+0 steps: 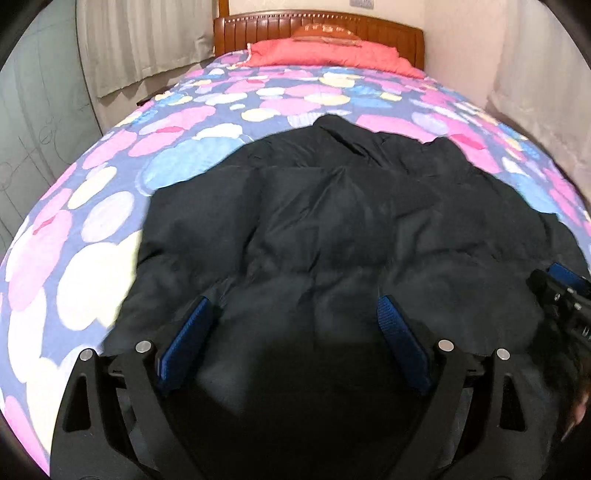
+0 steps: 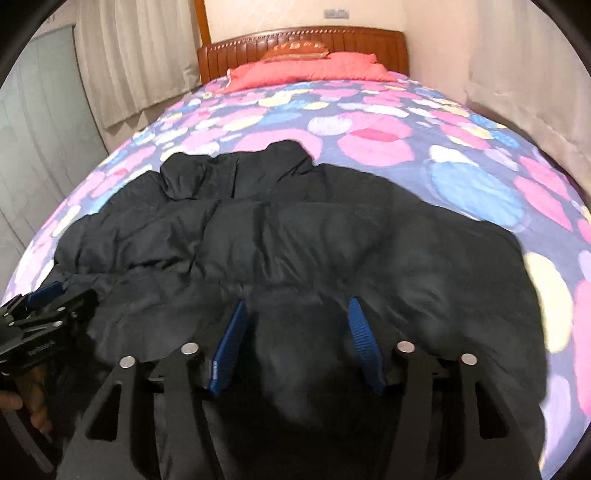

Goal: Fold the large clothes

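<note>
A black padded jacket was spread across the near end of the bed, its collar turned toward the wooden headboard and a red pillow. The left tool was held over the jacket's near hem with its blue pads wide apart and nothing pinched between them. The right tool was held over the same hem nearer the bed's right edge, its pads parted, with fabric bulging between them but not seen to be clamped.
</note>
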`<state>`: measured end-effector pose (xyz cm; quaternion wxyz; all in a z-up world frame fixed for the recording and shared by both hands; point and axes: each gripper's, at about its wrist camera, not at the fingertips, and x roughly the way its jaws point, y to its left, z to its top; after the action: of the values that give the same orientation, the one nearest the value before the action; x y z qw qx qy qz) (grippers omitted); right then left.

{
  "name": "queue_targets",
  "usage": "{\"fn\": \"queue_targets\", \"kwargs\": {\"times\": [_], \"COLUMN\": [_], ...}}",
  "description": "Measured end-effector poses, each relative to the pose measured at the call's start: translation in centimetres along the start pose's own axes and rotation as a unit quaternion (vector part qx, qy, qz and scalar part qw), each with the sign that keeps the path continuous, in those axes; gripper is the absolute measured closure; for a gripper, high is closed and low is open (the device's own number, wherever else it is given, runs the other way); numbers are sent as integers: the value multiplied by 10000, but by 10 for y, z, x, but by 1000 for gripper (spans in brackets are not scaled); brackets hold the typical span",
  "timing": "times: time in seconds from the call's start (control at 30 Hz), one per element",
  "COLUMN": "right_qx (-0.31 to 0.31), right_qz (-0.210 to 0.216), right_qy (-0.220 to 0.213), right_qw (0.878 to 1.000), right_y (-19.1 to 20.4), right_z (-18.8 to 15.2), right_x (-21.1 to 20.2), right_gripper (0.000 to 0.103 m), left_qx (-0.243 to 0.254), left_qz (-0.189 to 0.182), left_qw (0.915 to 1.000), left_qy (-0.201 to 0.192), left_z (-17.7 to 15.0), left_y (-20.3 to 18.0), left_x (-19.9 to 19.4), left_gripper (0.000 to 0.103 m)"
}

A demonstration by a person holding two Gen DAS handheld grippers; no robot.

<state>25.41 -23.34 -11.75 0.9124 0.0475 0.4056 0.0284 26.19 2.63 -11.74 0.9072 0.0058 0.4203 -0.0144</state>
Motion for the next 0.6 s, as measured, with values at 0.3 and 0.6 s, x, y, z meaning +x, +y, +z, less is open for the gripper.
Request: {"fn": "queue_targets", "kwargs": {"times": [0.3,0.6], "right_qx": [467,1069], "right_qz": [-299,-703], "right_qy": [183,409], "right_qw": [9983,9909], "right_y": [-69,-128], "right_z": [-78,-166], "right_x": [-89,-152], "right_gripper": [36,33], "left_qx": [-183,-939], "left_qz": [28,221], "left_qw": [9997,9953], "left_qy": [-140,44], "left_z": [-76,-156], "left_y": [49,107], "left_x": [-89,-145], "left_gripper": [12,12]}}
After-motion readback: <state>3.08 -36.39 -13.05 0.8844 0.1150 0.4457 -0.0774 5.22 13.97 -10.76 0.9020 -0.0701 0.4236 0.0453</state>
